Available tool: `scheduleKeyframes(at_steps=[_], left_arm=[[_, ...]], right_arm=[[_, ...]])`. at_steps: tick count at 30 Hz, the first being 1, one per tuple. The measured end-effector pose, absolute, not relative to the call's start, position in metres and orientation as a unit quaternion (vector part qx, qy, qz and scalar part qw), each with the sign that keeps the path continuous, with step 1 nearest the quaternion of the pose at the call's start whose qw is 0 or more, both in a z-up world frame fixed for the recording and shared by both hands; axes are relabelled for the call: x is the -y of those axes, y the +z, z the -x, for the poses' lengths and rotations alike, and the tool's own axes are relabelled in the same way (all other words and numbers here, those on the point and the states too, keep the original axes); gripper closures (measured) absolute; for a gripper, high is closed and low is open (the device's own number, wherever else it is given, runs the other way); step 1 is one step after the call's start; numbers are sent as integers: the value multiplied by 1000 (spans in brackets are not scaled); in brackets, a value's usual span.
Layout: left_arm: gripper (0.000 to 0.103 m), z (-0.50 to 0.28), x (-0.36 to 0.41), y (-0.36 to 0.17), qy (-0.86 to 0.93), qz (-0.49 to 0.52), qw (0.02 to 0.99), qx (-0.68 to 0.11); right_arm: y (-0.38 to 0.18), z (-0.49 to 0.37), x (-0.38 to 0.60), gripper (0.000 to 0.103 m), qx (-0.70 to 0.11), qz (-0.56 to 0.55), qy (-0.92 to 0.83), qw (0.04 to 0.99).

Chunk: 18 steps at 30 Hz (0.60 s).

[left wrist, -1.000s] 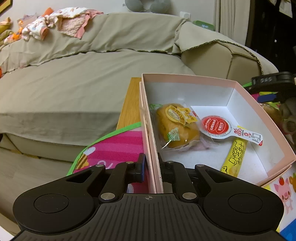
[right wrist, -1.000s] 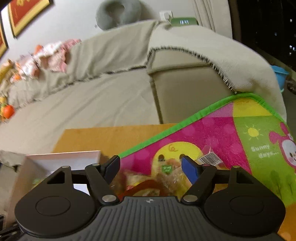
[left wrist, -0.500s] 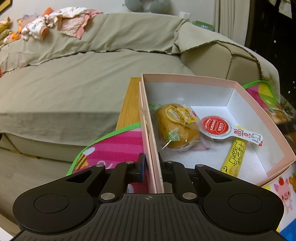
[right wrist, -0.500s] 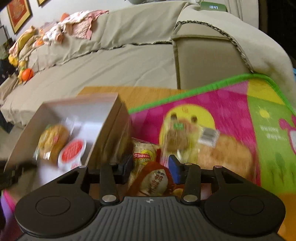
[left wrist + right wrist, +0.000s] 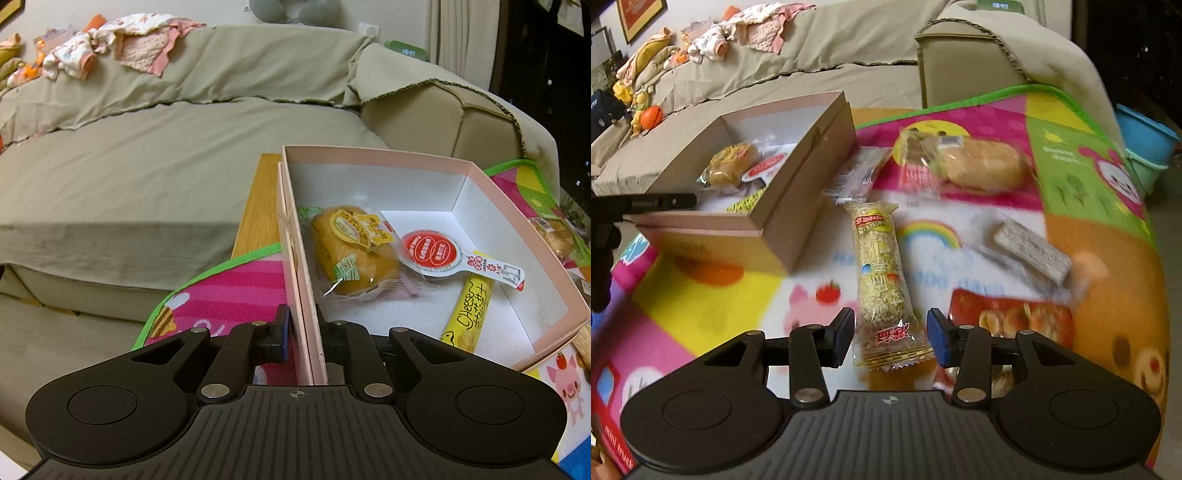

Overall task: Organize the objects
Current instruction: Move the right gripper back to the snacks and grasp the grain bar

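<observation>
An open pink box point(image 5: 369, 155) sits on the colourful play mat point(image 5: 1089, 258). It holds a wrapped yellow bun point(image 5: 351, 251), a red-lidded jelly cup point(image 5: 432, 251) and a yellow cheese stick point(image 5: 469, 314). My left gripper point(image 5: 303, 332) is shut on the box's near left wall. In the right wrist view the box point(image 5: 798, 155) is at the left. My right gripper point(image 5: 892, 334) is closed on the near end of a long rice snack stick point(image 5: 882, 266) in a clear wrapper. The stick looks sharp while the mat is blurred. An orange packet point(image 5: 886, 382) shows under the stick's end; I cannot tell if it is gripped too.
On the mat lie a wrapped bun point(image 5: 979, 166), a small clear packet point(image 5: 860, 173), a grey bar point(image 5: 1030, 251) and a red snack packet point(image 5: 1012, 321). A beige sofa point(image 5: 147, 166) stands behind the wooden table point(image 5: 258, 206). Blue tubs point(image 5: 1145, 129) sit at far right.
My right gripper narrowed onto the snack stick and swung across the mat, so the pink box now shows at its left. The left gripper and box have not moved.
</observation>
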State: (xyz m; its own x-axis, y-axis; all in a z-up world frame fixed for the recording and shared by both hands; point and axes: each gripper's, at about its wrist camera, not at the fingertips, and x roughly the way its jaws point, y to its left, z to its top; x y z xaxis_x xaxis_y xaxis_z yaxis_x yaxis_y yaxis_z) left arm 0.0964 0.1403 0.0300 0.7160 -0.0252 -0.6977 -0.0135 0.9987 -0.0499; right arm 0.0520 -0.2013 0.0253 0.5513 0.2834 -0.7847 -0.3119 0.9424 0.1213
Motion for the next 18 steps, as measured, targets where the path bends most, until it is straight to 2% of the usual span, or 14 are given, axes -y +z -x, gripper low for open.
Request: scheduleKeyframes(at_steps=[3,8,13,18], left_arm=[[90,-96,-141,30,-3,25,926,-377],[90,-96,-141,30,-3,25,926,-377],[90,-96,-141,30,-3,24,926,-377],[90,-95,-141,30,-1,22,926,-376]], right_arm=[[28,-37,205,59,-431,37,148,889],[50,-21,224,36,-394,10,135,909],[56,-26,238,34,-378,1,104,920],[47,-30,209,34,-376,28,141,915]])
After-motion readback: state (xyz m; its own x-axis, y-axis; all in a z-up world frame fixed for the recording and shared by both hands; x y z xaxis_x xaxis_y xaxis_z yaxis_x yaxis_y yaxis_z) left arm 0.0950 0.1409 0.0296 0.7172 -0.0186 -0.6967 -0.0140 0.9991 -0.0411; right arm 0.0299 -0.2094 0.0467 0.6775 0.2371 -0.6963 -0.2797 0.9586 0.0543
